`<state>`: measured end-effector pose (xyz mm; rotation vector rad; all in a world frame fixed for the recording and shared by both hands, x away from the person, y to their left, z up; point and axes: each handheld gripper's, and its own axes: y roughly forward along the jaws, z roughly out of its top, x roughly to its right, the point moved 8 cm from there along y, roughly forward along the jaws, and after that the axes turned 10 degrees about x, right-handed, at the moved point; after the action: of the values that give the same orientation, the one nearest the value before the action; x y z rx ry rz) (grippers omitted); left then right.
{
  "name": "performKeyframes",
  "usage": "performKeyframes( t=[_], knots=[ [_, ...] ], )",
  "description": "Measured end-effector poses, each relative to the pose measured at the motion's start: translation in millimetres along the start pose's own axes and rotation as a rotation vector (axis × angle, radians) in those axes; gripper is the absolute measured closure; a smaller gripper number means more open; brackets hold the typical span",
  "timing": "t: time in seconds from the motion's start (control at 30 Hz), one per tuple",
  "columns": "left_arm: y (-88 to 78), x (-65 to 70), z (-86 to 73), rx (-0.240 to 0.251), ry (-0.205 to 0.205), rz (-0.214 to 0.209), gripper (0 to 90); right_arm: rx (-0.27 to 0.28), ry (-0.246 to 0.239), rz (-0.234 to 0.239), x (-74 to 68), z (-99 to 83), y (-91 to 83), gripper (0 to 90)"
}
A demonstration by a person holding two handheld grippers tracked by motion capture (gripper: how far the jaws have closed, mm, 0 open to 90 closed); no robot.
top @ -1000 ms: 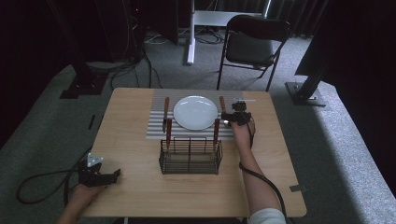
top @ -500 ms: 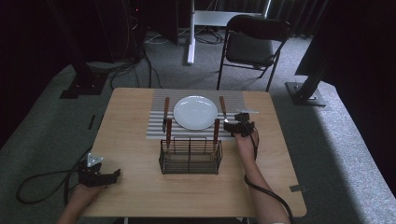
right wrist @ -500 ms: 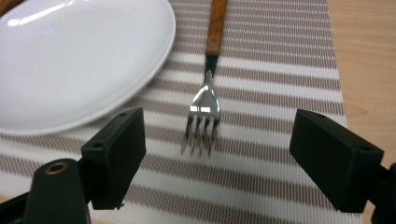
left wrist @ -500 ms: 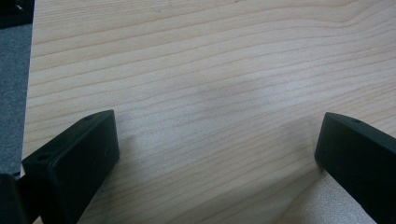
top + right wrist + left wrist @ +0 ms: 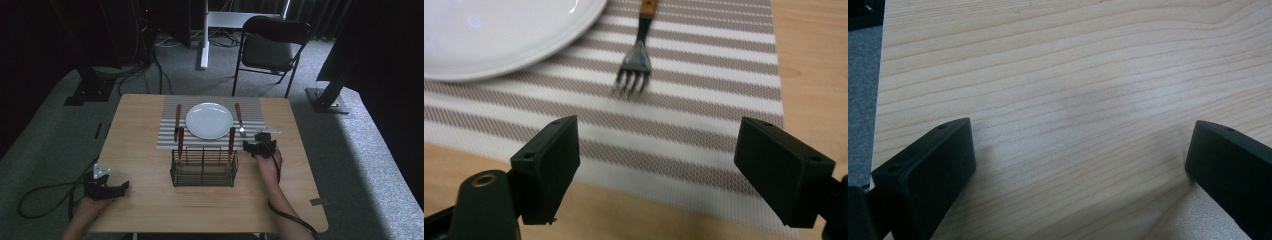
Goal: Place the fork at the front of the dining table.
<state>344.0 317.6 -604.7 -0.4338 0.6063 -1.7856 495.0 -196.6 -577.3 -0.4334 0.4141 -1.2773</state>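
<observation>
— Fork (image 5: 638, 59) first: where do I have it?

— On the striped mat (image 5: 704, 125), tines toward my right gripper (image 5: 656, 170), just right of the plate (image 5: 499, 35). From above, the fork (image 5: 239, 120) lies beside the plate (image 5: 209, 120), behind the wire basket (image 5: 203, 167).

— Right jaws?

— Wide apart, nothing between them, low over the mat's near edge. From above, the right gripper (image 5: 258, 146) sits just right of the basket.

— Left?

— My left gripper (image 5: 1080, 165) rests at the table's (image 5: 140, 165) near left corner, jaws wide, bare wood between them.

The right gripper (image 5: 254, 145) hovers with jaws wide apart, nothing between them — the left gripper (image 5: 116, 188) rests low, its jaws likewise spread and empty.
</observation>
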Motion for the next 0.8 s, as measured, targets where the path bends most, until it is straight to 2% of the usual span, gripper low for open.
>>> performKeyframes(
  t=[0.2,0.27,0.43,0.6,0.8],
  knots=[
    [0.0,0.0,0.0,0.000,0.000,0.000,0.0,0.009,-0.003,-0.019,9.8,-18.6,-11.0,16.6],
    [0.0,0.0,0.0,0.000,0.000,0.000,0.0,0.024,0.008,-0.014,12.8,-21.7,-15.6,16.5],
    [0.0,0.0,0.0,0.000,0.000,0.000,0.0,0.050,0.013,-0.051,21.3,-30.8,-27.6,16.5],
    [0.0,0.0,0.0,0.000,0.000,0.000,0.0,0.060,-0.004,-0.063,25.7,-37.6,-39.6,16.5],
    [0.0,0.0,0.0,0.000,0.000,0.000,0.0,0.071,0.007,-0.080,36.1,-51.2,-64.8,16.5]
  ],
)
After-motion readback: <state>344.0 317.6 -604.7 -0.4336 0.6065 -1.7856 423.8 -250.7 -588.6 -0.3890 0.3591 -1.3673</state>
